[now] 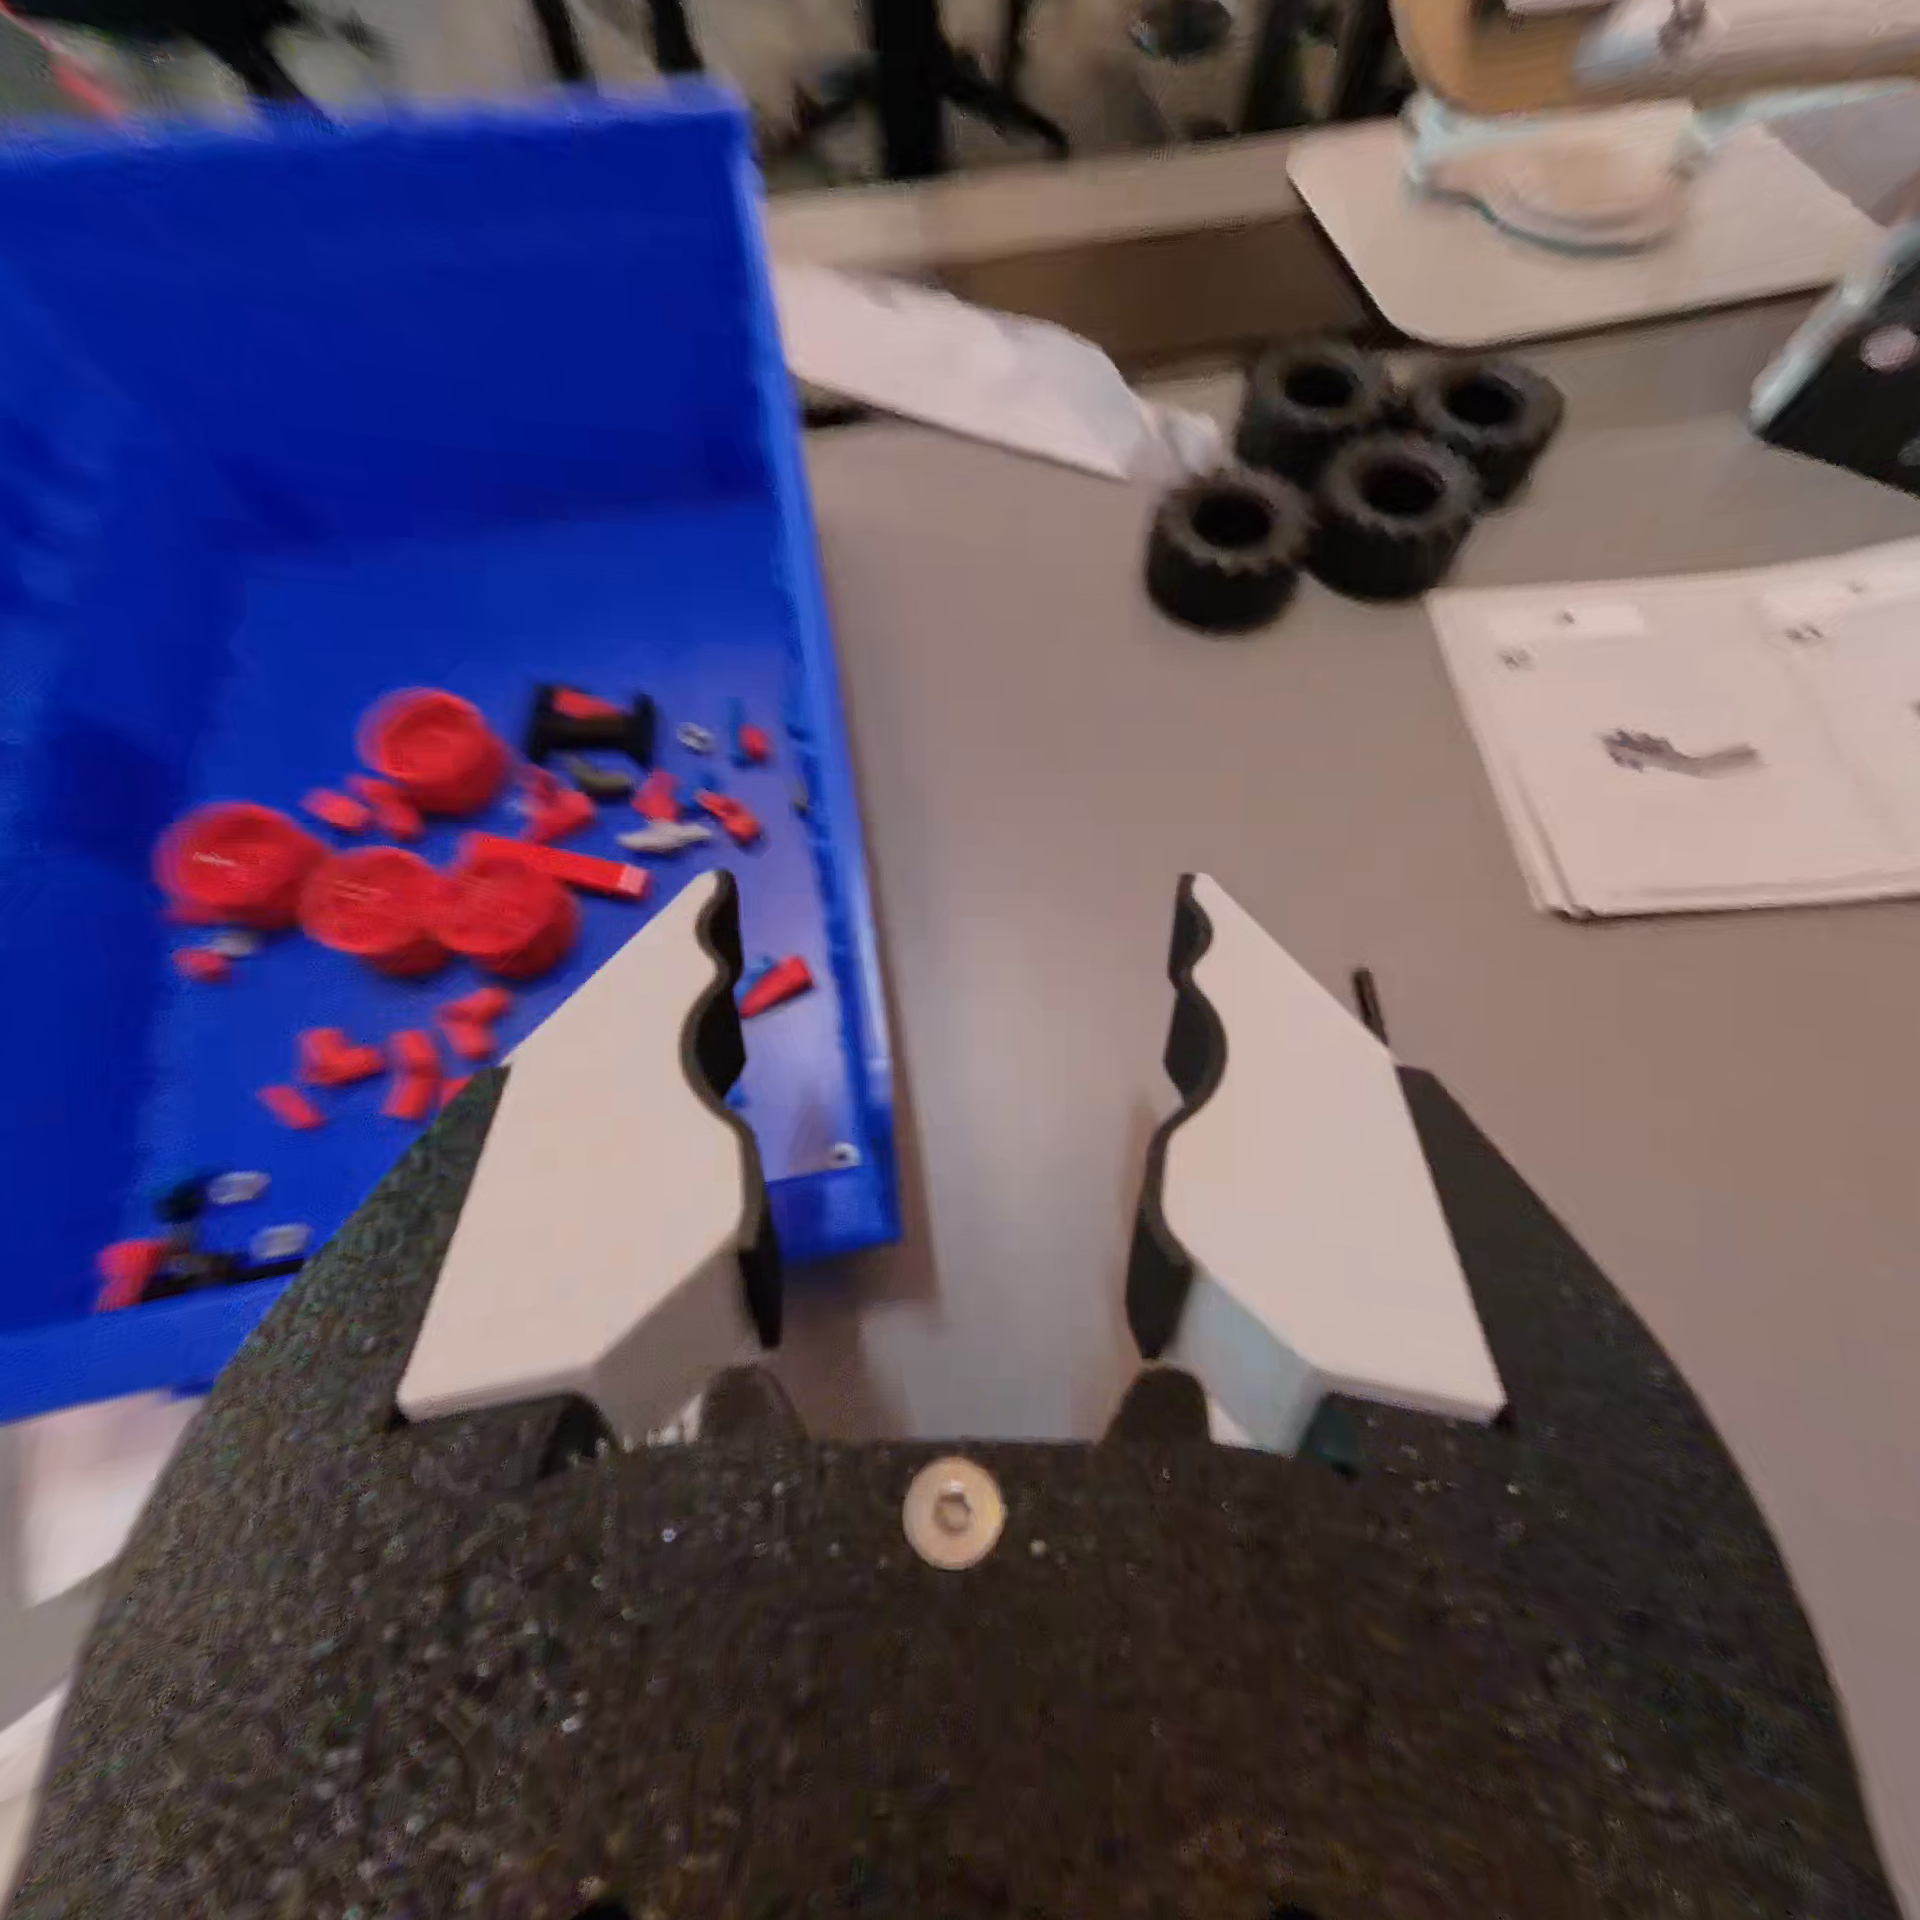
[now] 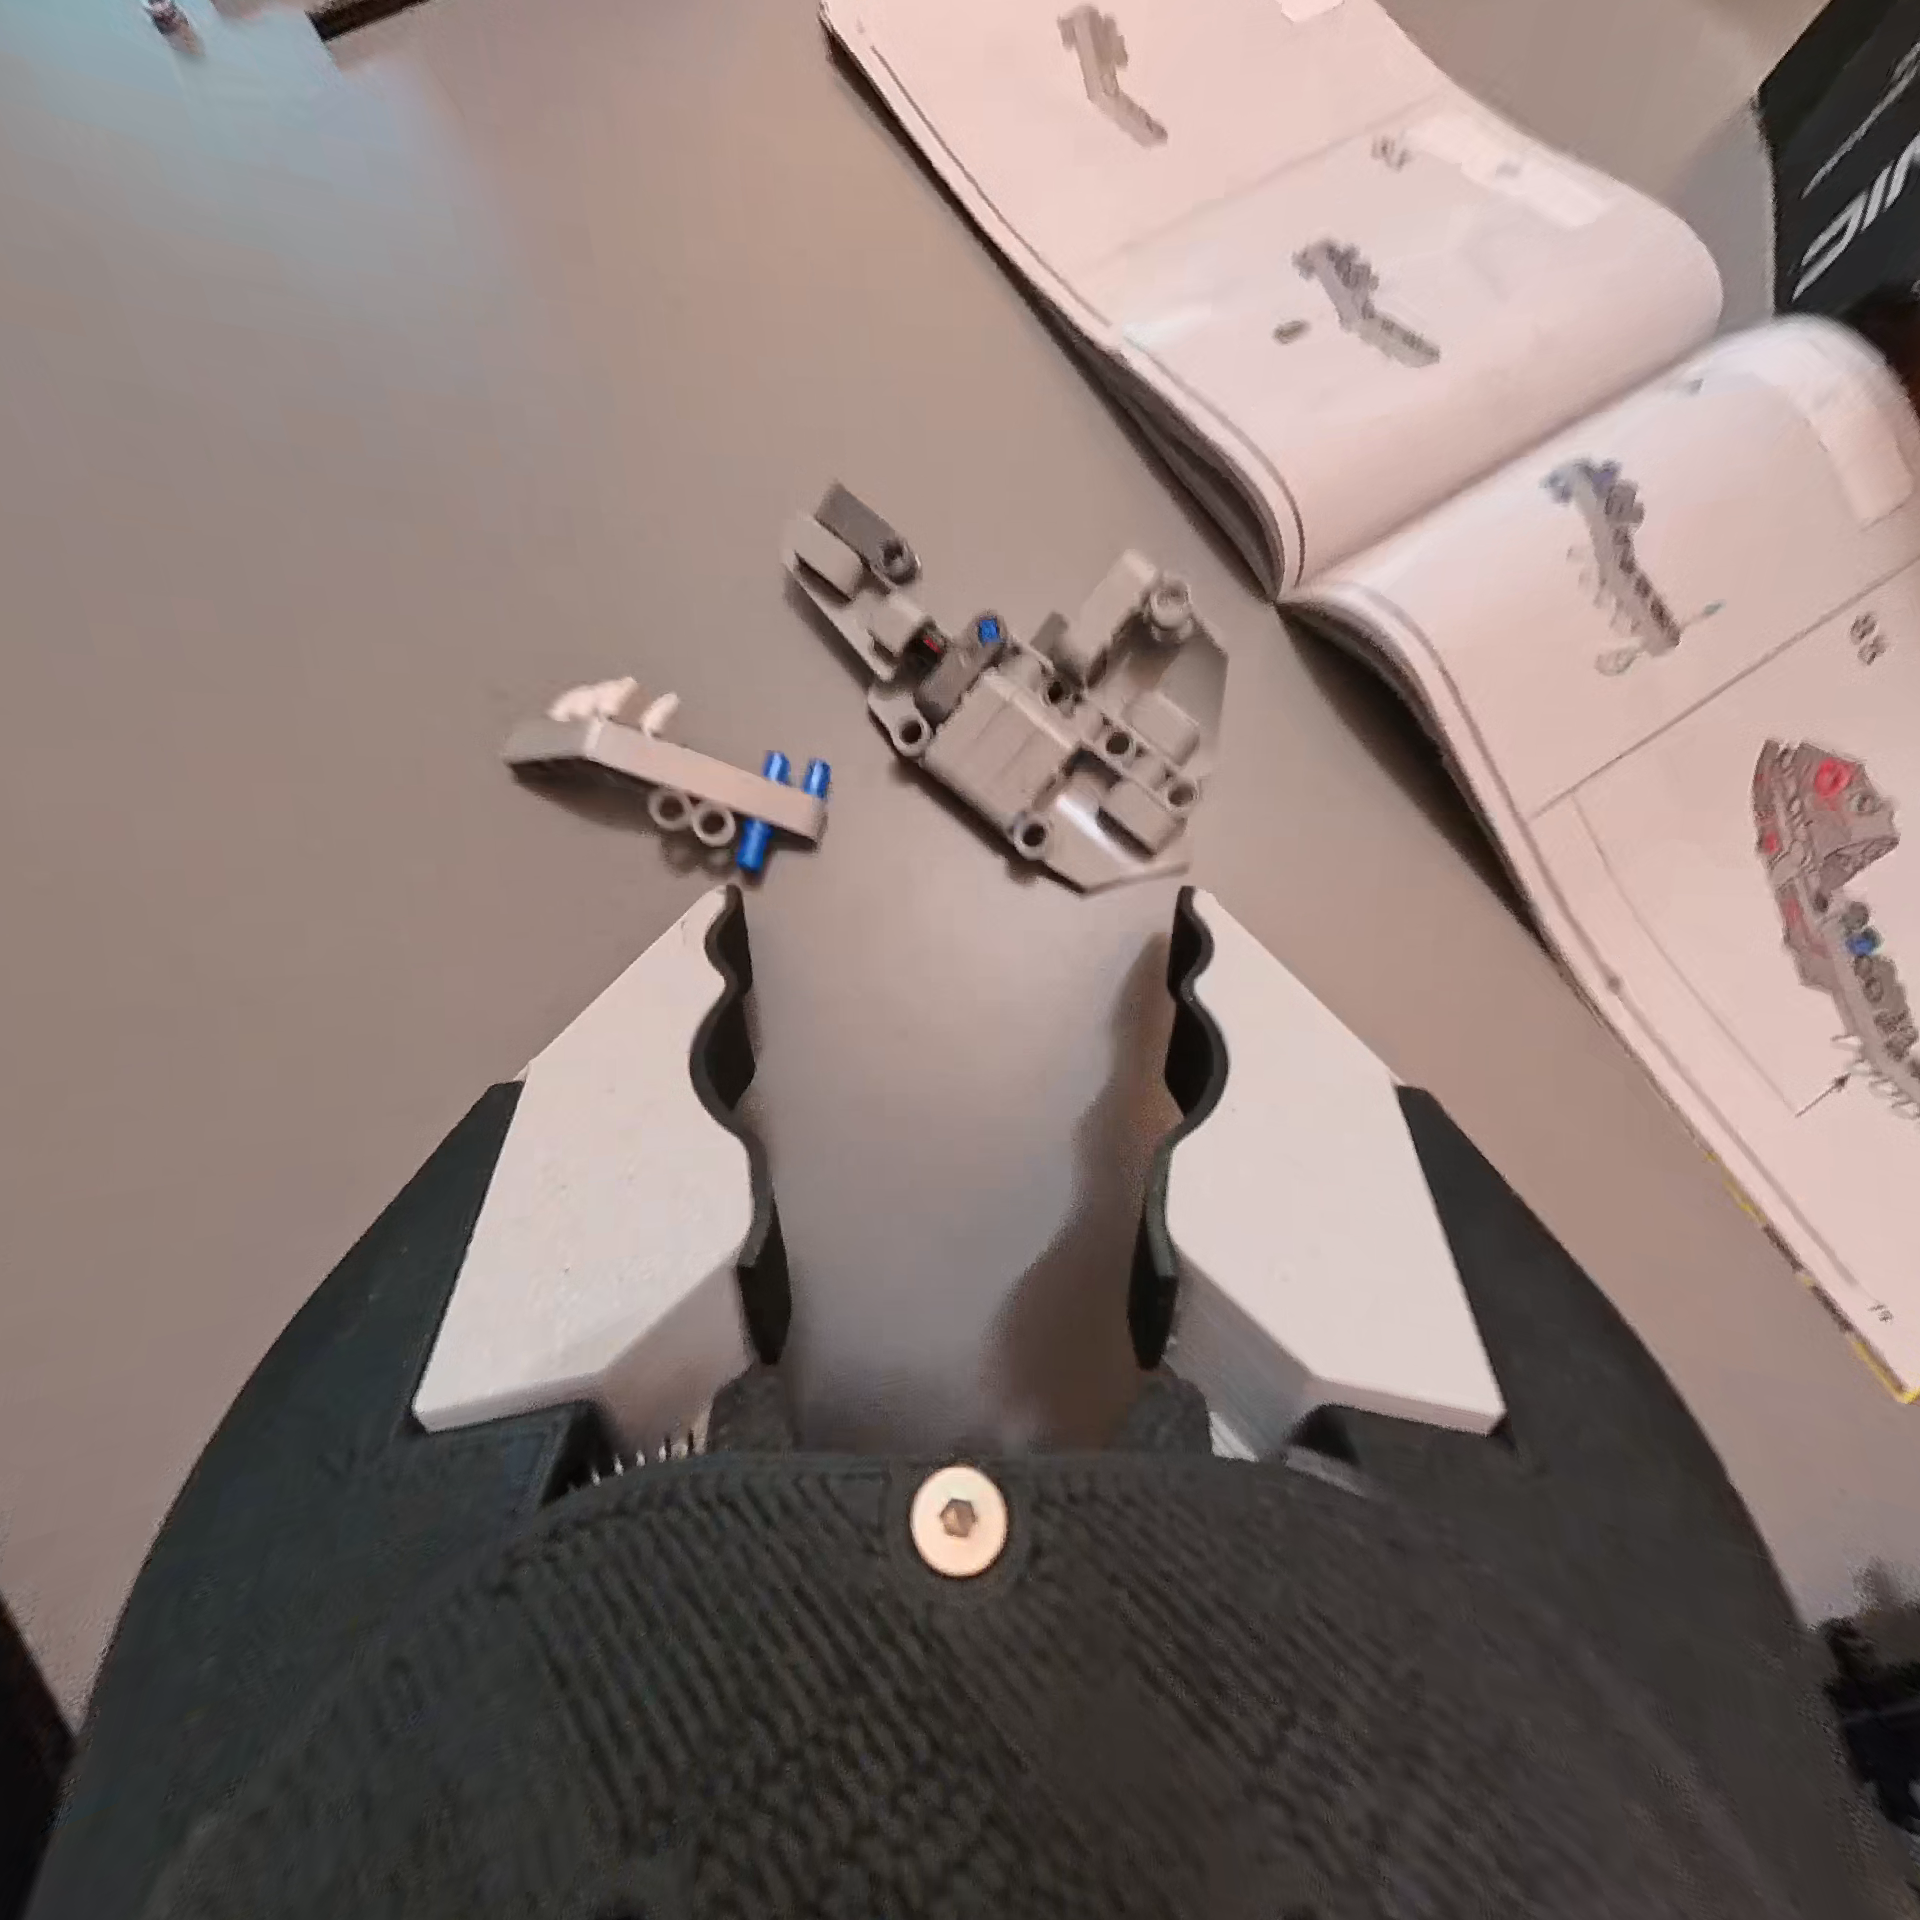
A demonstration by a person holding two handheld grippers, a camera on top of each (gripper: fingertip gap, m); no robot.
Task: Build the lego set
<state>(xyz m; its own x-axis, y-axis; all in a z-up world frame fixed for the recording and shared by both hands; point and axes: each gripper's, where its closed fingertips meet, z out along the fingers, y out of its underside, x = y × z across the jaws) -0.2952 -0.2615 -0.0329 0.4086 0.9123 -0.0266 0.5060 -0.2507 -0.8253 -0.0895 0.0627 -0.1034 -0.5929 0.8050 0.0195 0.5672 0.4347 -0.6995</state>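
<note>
at the left, the left gripper hung wide and empty by the near right corner of the blue bin of red lego parts, so a good pick there probably meant squaring over one loose piece and closing low. further right, the right gripper, also wide and empty, sat just short of the grey beam with blue pins and grey sub-assembly on the bench. the open manual and black box carried print too blurred to read.
</note>
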